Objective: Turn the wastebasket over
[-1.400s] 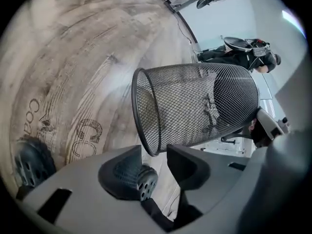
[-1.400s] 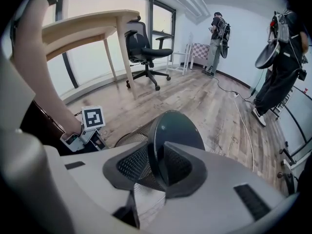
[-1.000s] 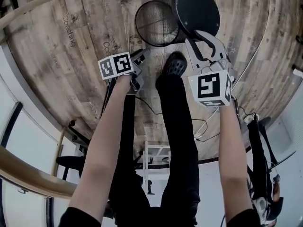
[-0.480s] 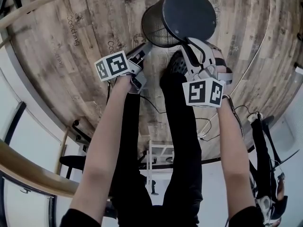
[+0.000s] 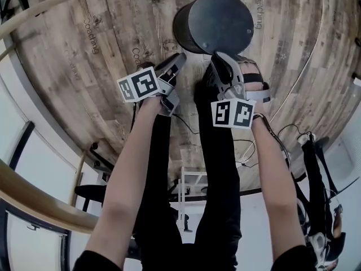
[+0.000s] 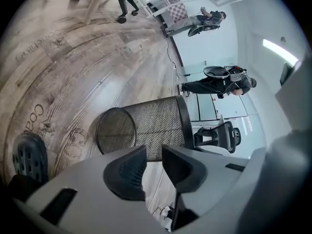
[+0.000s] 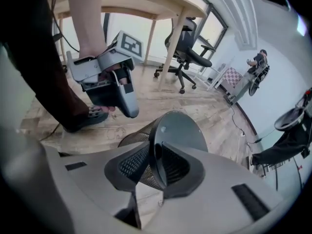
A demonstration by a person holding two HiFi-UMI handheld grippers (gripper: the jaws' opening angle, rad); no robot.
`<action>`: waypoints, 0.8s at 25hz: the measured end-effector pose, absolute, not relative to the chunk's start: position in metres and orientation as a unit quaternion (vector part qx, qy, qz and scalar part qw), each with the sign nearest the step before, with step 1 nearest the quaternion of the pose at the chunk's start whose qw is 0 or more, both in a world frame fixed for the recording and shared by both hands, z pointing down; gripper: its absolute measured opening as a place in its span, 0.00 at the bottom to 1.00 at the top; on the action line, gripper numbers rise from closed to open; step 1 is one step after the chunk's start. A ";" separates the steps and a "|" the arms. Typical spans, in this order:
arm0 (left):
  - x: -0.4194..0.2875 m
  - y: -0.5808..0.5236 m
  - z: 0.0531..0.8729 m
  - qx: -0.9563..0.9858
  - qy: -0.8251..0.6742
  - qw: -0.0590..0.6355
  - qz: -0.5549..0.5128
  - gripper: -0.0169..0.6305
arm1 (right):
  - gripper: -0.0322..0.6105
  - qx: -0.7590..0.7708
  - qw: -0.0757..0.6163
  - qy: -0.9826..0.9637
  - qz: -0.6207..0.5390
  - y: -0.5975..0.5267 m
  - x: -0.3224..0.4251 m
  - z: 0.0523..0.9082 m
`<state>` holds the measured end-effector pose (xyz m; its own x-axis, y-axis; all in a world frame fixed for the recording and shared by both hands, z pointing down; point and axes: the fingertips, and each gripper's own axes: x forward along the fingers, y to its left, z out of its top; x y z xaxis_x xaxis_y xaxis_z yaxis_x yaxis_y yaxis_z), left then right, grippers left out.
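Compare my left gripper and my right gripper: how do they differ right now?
The right gripper is clamped on the base rim of the wastebasket; the left gripper holds nothing, the wastebasket lying beyond its tips. The left gripper's jaws stand apart; the right gripper's are narrowed onto the rim. Shared: both aim at the wastebasket, and both have just been closing their jaws.

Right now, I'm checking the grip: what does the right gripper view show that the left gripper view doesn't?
Only the right gripper view: the right hand-held gripper, jaws just closing, clamped on the wastebasket's solid bottom edge. Only the left gripper view: its open mouth, and the empty gap between the left hand-held gripper's jaws, just closing. Both: the mesh wall, a shoe, the wooden floor.
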<state>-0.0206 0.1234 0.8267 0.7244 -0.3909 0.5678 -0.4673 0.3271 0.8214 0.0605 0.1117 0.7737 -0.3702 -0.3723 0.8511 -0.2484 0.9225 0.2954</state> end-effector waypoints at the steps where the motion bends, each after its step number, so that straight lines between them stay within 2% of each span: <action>1: -0.022 0.123 0.826 0.581 -0.372 0.723 0.028 0.18 | 0.20 0.183 0.536 -0.821 -0.073 0.116 0.060 0.777; 5: -0.025 0.125 0.828 0.586 -0.374 0.718 0.046 0.13 | 0.19 0.178 0.565 -0.798 -0.109 0.125 0.067 0.795; 9: -0.029 0.124 0.832 0.594 -0.373 0.711 0.058 0.08 | 0.13 0.177 0.573 -0.790 -0.127 0.126 0.074 0.812; 20: -0.028 0.118 0.826 0.606 -0.369 0.702 0.064 0.05 | 0.13 0.170 0.574 -0.796 -0.093 0.124 0.072 0.812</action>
